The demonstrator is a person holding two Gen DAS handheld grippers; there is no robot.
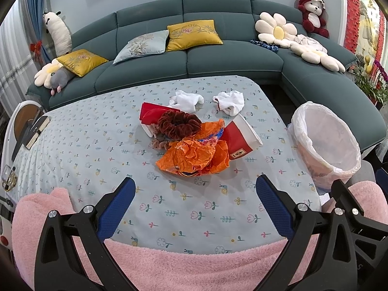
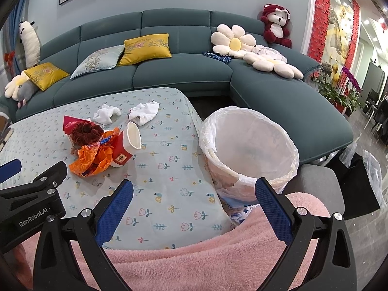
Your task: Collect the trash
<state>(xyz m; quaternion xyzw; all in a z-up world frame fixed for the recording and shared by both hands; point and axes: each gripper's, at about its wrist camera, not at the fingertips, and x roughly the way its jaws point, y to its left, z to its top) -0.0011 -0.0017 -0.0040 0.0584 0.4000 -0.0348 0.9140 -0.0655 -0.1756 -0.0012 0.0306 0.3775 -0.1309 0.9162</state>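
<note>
A pile of trash lies mid-table: a crumpled orange wrapper, a red and white paper cup on its side, a second red cup behind, and a dark red scrunchie on top. Two white socks lie further back. A bin with a white liner stands at the table's right edge, empty inside. My left gripper is open, short of the pile. My right gripper is open over the table's right edge beside the bin.
The table has a floral blue cloth. Pink fleece covers the near edge. A teal sofa with cushions and plush toys runs behind. A book lies at the far left. Black bags stand on the floor at right.
</note>
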